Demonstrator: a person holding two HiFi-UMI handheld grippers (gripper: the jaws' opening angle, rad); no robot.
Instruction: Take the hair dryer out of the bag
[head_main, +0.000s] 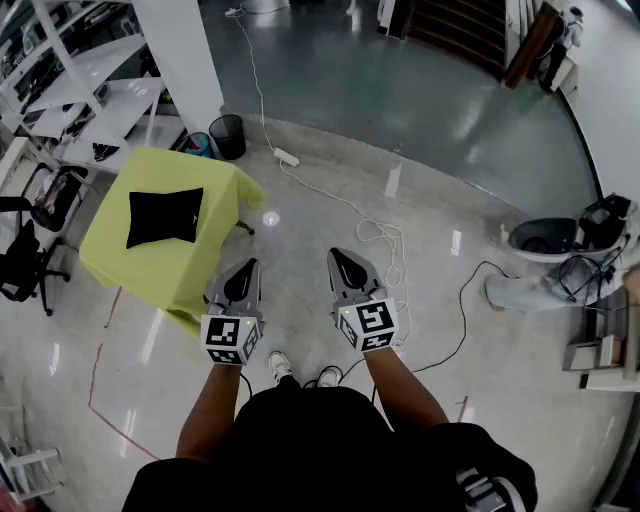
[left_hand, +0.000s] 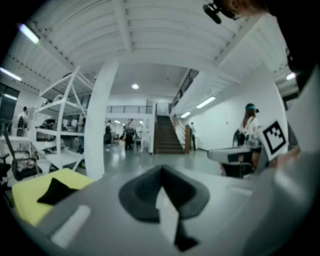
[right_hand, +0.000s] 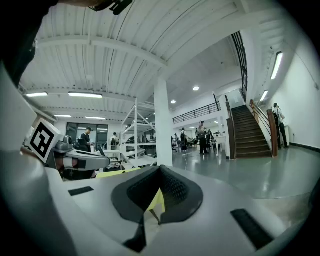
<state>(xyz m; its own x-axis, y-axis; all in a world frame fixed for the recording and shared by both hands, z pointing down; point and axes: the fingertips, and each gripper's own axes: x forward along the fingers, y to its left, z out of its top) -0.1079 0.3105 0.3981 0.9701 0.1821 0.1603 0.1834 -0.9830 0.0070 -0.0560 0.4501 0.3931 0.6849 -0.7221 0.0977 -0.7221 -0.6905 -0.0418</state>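
Currently: left gripper (head_main: 245, 272) and right gripper (head_main: 345, 265) both closed and empty, side by side.
Their dark textured pads (right_hand: 175, 192) meet inside smooth grey shells. Ahead to our left we see the flat black fabric bag (head_main: 165, 216) lying on a square table (head_main: 215, 185) draped in yellow cloth; the hair dryer itself does not show. Beyond, a white cable (head_main: 262, 110) trails over the glossy floor (head_main: 400, 90).

floor (head_main: 420, 90): glossy grey, cables (head_main: 385, 235) trailing | pillar (head_main: 180, 55): white, by white shelving (head_main: 75, 75) | bin (head_main: 227, 135): black, near pillar | staircase (right_hand: 252, 132): dark, far end | ceiling (right_hand: 150, 30): white, ribbed, strip lights (right_hand: 85, 94) lit
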